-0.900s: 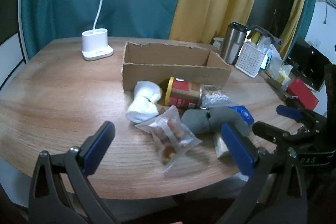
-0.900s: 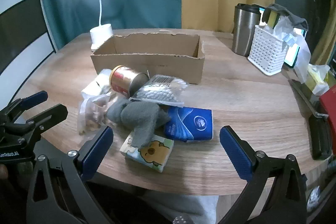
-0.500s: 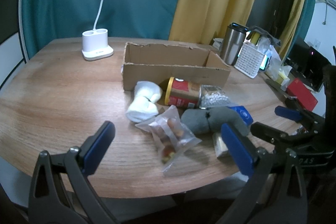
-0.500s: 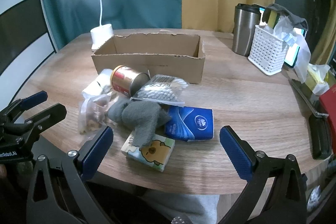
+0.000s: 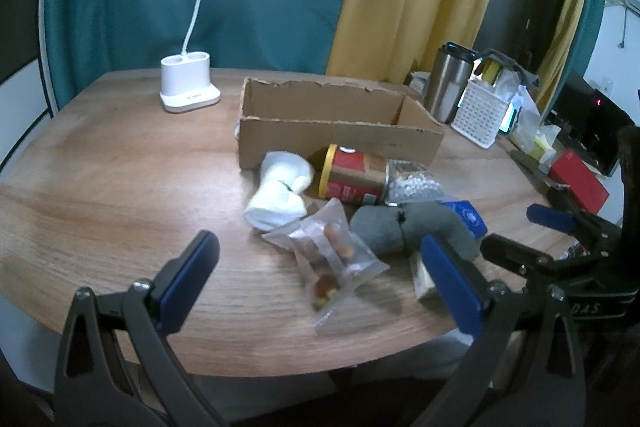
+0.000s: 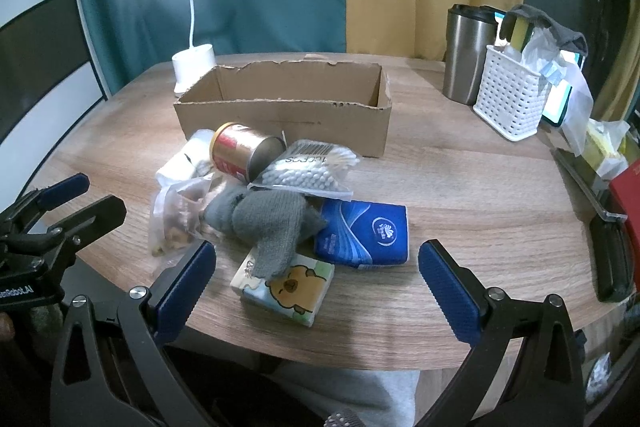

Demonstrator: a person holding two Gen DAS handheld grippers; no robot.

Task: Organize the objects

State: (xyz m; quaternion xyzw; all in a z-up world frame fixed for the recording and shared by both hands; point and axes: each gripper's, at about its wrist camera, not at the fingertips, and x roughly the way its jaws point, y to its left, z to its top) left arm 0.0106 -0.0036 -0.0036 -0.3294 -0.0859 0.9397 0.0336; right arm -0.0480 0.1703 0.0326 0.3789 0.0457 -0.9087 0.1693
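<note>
One box (image 6: 288, 123), one can (image 6: 244, 151) — two tissue packs (image 6: 366, 233).

One cardboard box (image 6: 288, 115) stood on the table (image 6: 460, 211). Before it lay one red can (image 6: 240, 151), one bag of cotton swabs (image 6: 308, 171), one clear bag of snacks (image 5: 332, 259), one white sock roll (image 5: 280, 195) and one grey sock roll (image 6: 264, 223). There were two tissue packs: one blue (image 6: 368, 231), one with a cartoon animal (image 6: 288, 287). Behind stood one lamp (image 5: 190, 83), one steel tumbler (image 6: 466, 51) and one white basket (image 6: 510, 95).
</note>
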